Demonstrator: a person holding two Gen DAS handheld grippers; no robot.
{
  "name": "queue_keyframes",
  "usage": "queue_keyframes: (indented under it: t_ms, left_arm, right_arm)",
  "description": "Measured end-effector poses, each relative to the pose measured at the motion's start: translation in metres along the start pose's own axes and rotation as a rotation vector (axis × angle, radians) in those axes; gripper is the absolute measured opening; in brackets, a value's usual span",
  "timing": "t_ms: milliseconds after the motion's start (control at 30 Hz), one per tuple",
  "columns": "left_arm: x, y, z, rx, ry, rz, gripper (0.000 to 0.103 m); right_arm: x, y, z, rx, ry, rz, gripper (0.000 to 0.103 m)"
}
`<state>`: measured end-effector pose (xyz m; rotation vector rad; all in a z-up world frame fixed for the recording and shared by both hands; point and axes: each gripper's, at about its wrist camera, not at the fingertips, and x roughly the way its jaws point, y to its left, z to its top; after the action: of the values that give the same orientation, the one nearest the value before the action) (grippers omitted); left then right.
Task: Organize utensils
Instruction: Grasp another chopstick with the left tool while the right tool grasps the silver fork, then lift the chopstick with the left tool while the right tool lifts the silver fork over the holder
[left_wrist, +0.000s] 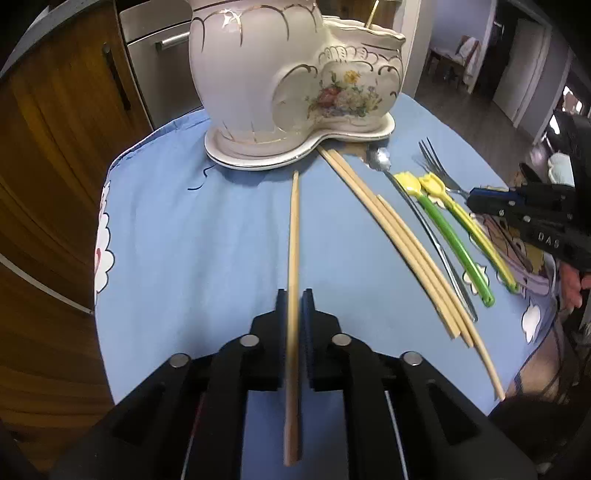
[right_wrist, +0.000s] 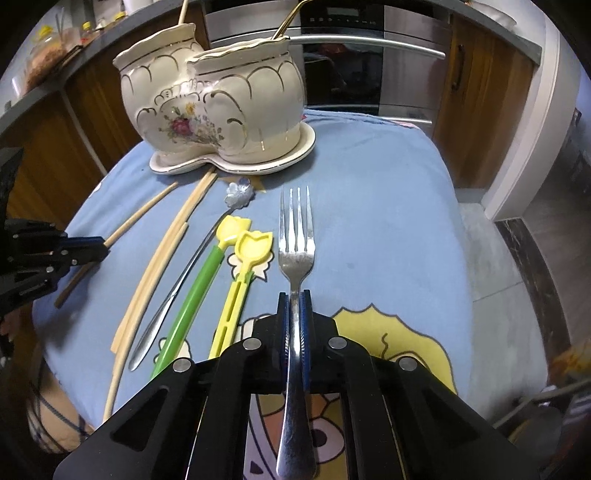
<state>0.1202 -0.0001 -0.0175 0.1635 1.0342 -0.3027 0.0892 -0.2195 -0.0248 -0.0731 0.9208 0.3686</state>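
In the left wrist view we see our left gripper (left_wrist: 294, 295) at the bottom centre, its black jaws clenched on a single pale wooden chopstick (left_wrist: 294, 236) that runs straight up the middle of the frame, its far tip ending just short of the cream ceramic utensil holder with gold trim and a painted flower bouquet (left_wrist: 295, 85) at the upper centre. The holder stands on its own matching saucer on the blue cartoon-print tablecloth (left_wrist: 184, 240). To the right of the held chopstick, three more pale wooden chopsticks (left_wrist: 406, 254) lie slanted on the cloth, side by side and touching. Right of them lie a slim silver spoon with a flower-shaped bowl (left_wrist: 378, 158), a green-handled plastic tool with a yellow tulip head (left_wrist: 443, 229) and an all-yellow plastic tulip tool (left_wrist: 476, 240), near one another. In the right wrist view our right gripper (right_wrist: 294, 295) sits at the bottom centre, grasping a silver metal fork (right_wrist: 296, 254) by its neck, tines pointing up the frame toward the holder and handle running back between the fingers to the lower edge. A thin gold-coloured handle (right_wrist: 286, 24) sticks out of the holder's right pot at the top of that frame.
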Motion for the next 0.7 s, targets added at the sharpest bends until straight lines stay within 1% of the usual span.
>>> queue_keyframes:
  t_ms: [67,133,233,267,300,333,400,467,700]
  left_arm:
    - [0.003,-0.001,0.003,-0.01,-0.008,-0.003,0.018]
    - [0.008,-0.002,0.005,-0.009,-0.017,0.009,0.018]
    - [0.001,-0.004,0.0,0.004,-0.025,0.017,0.017]
    - [0.001,-0.004,0.0,0.005,-0.027,0.018,0.014]
    - [0.0,-0.003,-0.002,0.003,-0.029,0.019,0.008]
    - [-0.005,-0.004,-0.01,-0.002,-0.031,0.017,0.006]
    - [-0.006,0.0,-0.011,-0.01,-0.031,0.003,0.006]
    - [-0.008,0.002,-0.012,-0.005,-0.042,0.003,0.006]
    - [-0.041,0.003,-0.016,0.002,-0.136,-0.009,0.006]
  right_arm:
    - [0.001,0.001,0.0,-0.003,-0.008,-0.002,0.007]
    - [0.002,0.001,0.0,-0.009,-0.019,-0.004,0.007]
    - [0.001,0.0,-0.002,-0.004,-0.036,0.004,0.006]
    - [0.0,-0.001,-0.003,-0.002,-0.042,0.005,0.006]
    - [-0.002,0.0,-0.004,-0.004,-0.053,0.003,0.006]
    - [-0.006,0.0,-0.005,-0.014,-0.076,-0.001,0.006]
    - [-0.012,0.001,-0.005,-0.029,-0.101,-0.01,0.006]
    - [-0.023,0.001,-0.005,-0.04,-0.146,-0.004,0.006]
    - [-0.061,0.006,-0.006,-0.085,-0.302,0.007,0.006]
